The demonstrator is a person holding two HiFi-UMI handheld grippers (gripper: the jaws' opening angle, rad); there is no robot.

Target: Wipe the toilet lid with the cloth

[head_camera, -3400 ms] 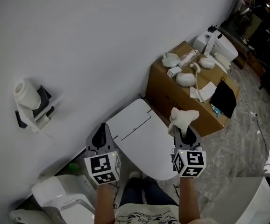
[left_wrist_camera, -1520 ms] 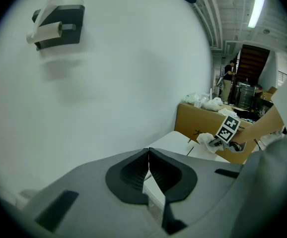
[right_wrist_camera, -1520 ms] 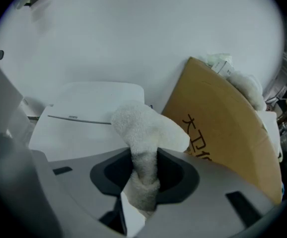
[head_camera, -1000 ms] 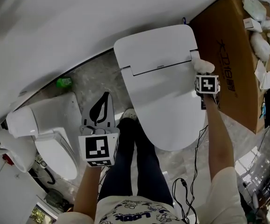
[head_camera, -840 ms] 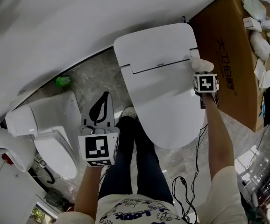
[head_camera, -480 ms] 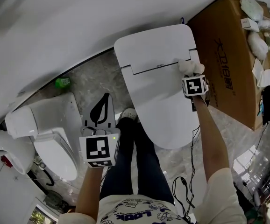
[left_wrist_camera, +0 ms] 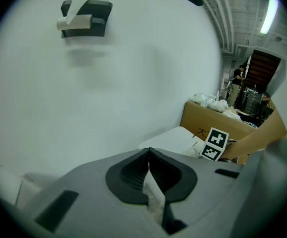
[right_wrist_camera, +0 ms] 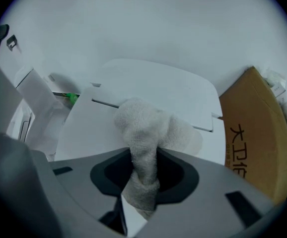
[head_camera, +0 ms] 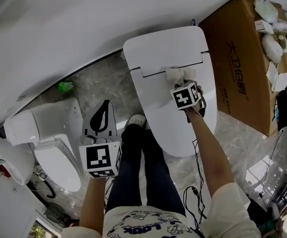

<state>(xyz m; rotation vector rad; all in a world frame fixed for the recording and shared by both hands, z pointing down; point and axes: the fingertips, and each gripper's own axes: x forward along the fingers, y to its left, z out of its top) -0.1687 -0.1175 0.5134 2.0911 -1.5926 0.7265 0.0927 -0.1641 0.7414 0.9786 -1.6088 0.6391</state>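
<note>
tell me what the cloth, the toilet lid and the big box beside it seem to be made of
Cloth: soft terry-like fabric, off-white; its surface looks nubby and it bunches.
Toilet lid: probably hard plastic, white, smooth with a mild sheen.
Box: brown cardboard by its look, matte, with printed lettering on its side.

Right gripper (head_camera: 183, 82): sliding leftward over the toilet lid (head_camera: 156, 100), from the lid's right edge a second ago to its middle, just below the hinge line.
Cloth (head_camera: 175, 74): travelling with the gripper, pinched in its jaws and dragging across the lid, pulling away from the cardboard box (head_camera: 243, 53).
Right arm (head_camera: 205, 148): swinging inward, now reaching over the lid's front half.
</note>
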